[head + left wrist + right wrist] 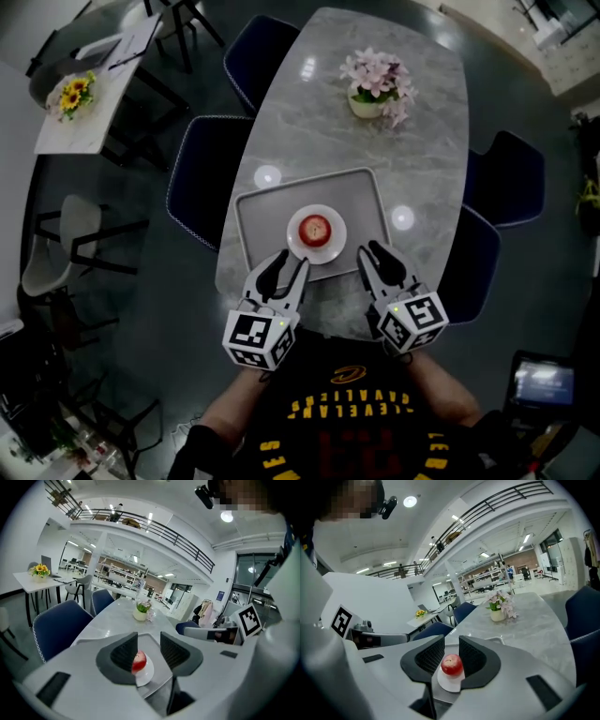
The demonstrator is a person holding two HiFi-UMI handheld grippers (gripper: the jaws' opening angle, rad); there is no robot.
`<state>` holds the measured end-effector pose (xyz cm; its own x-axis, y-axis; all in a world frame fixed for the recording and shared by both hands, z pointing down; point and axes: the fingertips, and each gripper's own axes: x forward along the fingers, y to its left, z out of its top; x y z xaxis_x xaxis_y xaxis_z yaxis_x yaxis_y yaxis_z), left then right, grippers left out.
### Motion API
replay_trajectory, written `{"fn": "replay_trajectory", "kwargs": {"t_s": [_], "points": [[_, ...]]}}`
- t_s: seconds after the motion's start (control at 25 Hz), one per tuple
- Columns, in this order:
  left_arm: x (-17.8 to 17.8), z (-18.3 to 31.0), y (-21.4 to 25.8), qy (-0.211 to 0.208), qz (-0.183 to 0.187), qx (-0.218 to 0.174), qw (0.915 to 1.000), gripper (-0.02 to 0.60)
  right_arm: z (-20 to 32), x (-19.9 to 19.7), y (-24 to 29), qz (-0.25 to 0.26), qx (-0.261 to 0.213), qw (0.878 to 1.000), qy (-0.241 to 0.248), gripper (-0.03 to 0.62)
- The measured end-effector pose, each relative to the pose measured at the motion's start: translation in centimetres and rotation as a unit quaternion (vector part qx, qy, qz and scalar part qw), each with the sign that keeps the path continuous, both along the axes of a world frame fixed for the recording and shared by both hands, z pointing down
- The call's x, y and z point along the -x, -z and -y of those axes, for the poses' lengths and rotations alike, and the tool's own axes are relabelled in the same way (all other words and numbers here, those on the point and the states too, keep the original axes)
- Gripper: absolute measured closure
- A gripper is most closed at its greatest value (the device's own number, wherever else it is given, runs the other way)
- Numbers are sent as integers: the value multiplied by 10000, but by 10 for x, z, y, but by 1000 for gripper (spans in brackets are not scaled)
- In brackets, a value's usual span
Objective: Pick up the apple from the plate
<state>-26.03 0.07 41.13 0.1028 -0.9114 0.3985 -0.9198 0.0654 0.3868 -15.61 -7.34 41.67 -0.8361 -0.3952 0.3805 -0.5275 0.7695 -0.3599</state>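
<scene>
A red apple (315,228) sits on a small white plate (330,247) in a grey tray (255,225) at the near end of a marble table (422,141). My left gripper (288,269) hovers at the tray's near edge, just left of the plate, with its jaws apart and nothing between them. In the left gripper view the apple (139,662) shows beyond the left pad. My right gripper (374,254) is at the plate's right, also short of it. In the right gripper view the apple (452,665) and plate (450,683) show through the gap of the open jaws, untouched.
A pot of pink flowers (379,89) stands at the table's far end. Dark blue chairs (200,178) (509,178) flank the table on both sides. A white side table with yellow flowers (71,95) is at the far left.
</scene>
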Motion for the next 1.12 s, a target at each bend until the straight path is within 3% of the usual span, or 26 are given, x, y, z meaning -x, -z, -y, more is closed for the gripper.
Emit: {"fn": "replay_trajectory", "kwargs": {"t_s": [0.44,0.68,1.12], "points": [[26,9,-68,-32,-672,885,9938,443,14,-12,-52,-488,516,9971,-276,514],[33,10,-105,-127,-672,1343,9886,443,27,-10,-82,-771,646,9947,-226,514],[36,8,-167,13,-1609,2074,9649,443,39,15,-142,-1468,1150,9814,460,514]]}}
